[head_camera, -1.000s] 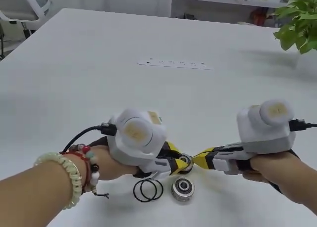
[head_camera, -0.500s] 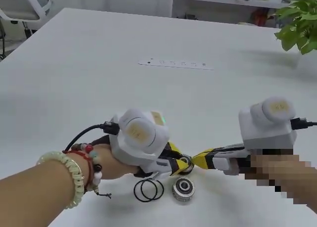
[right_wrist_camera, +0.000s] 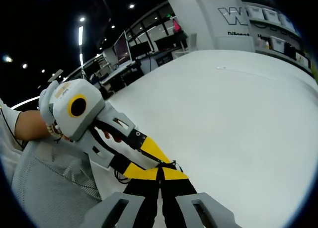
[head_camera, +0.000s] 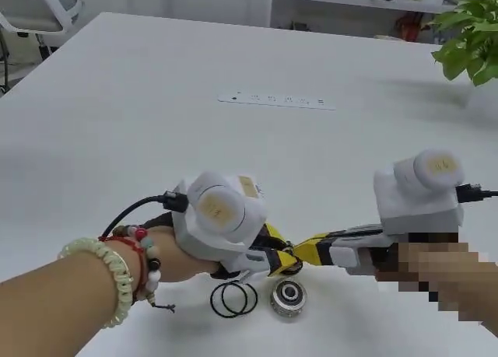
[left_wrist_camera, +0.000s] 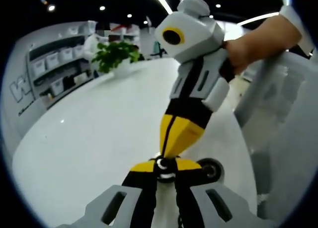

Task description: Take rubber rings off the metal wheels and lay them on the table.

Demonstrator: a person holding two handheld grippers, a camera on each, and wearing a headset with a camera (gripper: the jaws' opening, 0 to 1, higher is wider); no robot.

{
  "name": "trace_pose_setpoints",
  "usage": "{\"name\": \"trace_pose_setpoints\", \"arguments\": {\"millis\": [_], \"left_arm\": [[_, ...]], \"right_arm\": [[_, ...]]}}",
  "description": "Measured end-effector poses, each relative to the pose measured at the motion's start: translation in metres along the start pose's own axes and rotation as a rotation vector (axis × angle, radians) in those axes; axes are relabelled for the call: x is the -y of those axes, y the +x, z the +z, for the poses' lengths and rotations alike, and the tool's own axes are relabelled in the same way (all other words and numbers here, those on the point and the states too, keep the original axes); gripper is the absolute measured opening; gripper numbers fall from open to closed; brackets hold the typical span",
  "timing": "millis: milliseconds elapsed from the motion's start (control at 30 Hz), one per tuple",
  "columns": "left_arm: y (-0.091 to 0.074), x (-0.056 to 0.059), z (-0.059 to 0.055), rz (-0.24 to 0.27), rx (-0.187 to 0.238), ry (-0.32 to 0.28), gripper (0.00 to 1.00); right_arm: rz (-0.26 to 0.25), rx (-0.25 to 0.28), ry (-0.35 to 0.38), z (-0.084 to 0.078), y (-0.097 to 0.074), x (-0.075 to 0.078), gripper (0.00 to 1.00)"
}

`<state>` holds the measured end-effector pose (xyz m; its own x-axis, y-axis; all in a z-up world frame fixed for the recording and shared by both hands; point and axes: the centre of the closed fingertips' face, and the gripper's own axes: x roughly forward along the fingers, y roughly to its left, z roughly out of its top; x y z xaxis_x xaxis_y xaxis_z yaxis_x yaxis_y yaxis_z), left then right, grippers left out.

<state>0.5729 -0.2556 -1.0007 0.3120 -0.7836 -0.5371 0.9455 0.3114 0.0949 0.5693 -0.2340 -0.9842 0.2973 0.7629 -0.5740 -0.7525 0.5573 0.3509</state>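
Note:
My left gripper is shut on a small metal wheel, held just above the table. My right gripper comes in from the right, tip to tip with it. Its jaws are shut on a thin black rubber ring at the wheel's edge. In the left gripper view the right gripper points down onto the wheel. In the right gripper view the left gripper reaches in from the left. Two loose black rubber rings lie on the white table below the left gripper. A second metal wheel lies beside them.
A flush socket strip sits in the middle of the table. A green plant stands at the far right corner, and a white chair is at the far left. A black cable trails from the left gripper.
My right gripper has slid left until its tips meet the left gripper's tips, covering the wheel that showed between them. The rings and second wheel on the table have not moved.

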Motion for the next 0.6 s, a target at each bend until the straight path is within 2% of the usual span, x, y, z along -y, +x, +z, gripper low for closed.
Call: {"name": "trace_pose_setpoints", "arguments": {"millis": [33, 67, 100, 233, 367, 500, 600], "left_arm": [[0.000, -0.001, 0.000, 0.004, 0.001, -0.002, 0.14], [0.000, -0.001, 0.000, 0.004, 0.001, -0.003, 0.14], [0.000, -0.001, 0.000, 0.004, 0.000, -0.003, 0.14], [0.000, 0.000, 0.000, 0.008, 0.001, -0.014, 0.14], [0.000, -0.001, 0.000, 0.013, 0.000, -0.030, 0.14], [-0.002, 0.000, 0.001, 0.012, -0.017, 0.004, 0.14], [-0.008, -0.002, 0.006, 0.008, -0.016, 0.014, 0.14]], "right_arm": [[-0.040, -0.050, -0.073, -0.007, 0.000, 0.008, 0.00], [-0.035, -0.053, -0.083, -0.009, 0.000, 0.006, 0.00], [-0.030, -0.046, -0.056, -0.009, 0.002, 0.004, 0.00], [-0.051, -0.033, -0.027, -0.009, -0.005, 0.013, 0.00], [-0.080, -0.048, -0.015, -0.013, -0.005, 0.018, 0.00], [-0.080, -0.050, -0.010, -0.014, -0.004, 0.020, 0.00], [-0.080, -0.039, -0.010, -0.011, -0.005, 0.020, 0.00]]}}
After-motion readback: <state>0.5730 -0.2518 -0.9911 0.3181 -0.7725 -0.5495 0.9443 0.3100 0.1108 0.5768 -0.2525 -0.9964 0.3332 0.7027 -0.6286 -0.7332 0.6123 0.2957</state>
